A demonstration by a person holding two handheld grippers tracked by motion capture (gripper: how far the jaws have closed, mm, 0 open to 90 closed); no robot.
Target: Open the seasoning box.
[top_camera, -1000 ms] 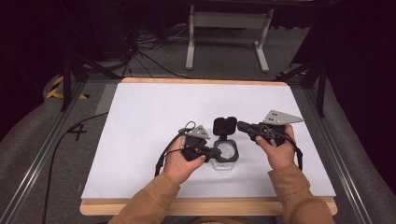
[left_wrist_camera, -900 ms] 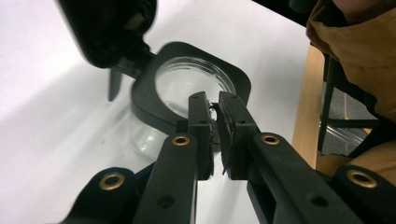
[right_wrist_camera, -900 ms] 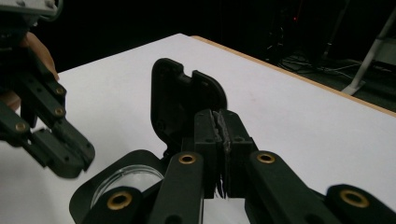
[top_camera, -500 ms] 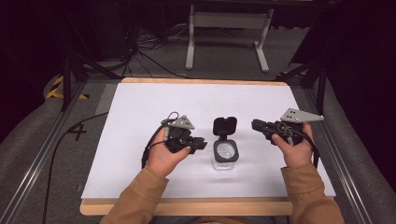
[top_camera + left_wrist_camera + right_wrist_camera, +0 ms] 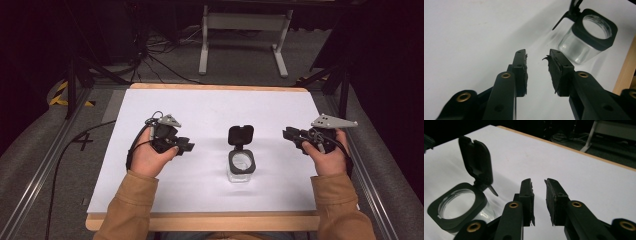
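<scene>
A small clear jar (image 5: 241, 167) with a black collar stands on the white table top, its black flip lid (image 5: 240, 135) hinged open and upright at the back. The same jar (image 5: 587, 40) looks empty from above, and its lid (image 5: 476, 161) stands tall. My left gripper (image 5: 187, 146) is held left of the jar, jaws slightly apart with nothing between them (image 5: 537, 56). My right gripper (image 5: 289, 134) is held right of the jar, jaws also a little apart and empty (image 5: 538, 182). Both are clear of the jar.
The white sheet (image 5: 220, 107) covers a wooden table with its front edge (image 5: 210, 220) near the person. Beyond the far edge are a metal stand (image 5: 240, 30) and cables on the floor. Rails run along both sides.
Both hands have drawn away from the jar: the left gripper moved left, the right gripper moved right. The jar stays in place with its lid open.
</scene>
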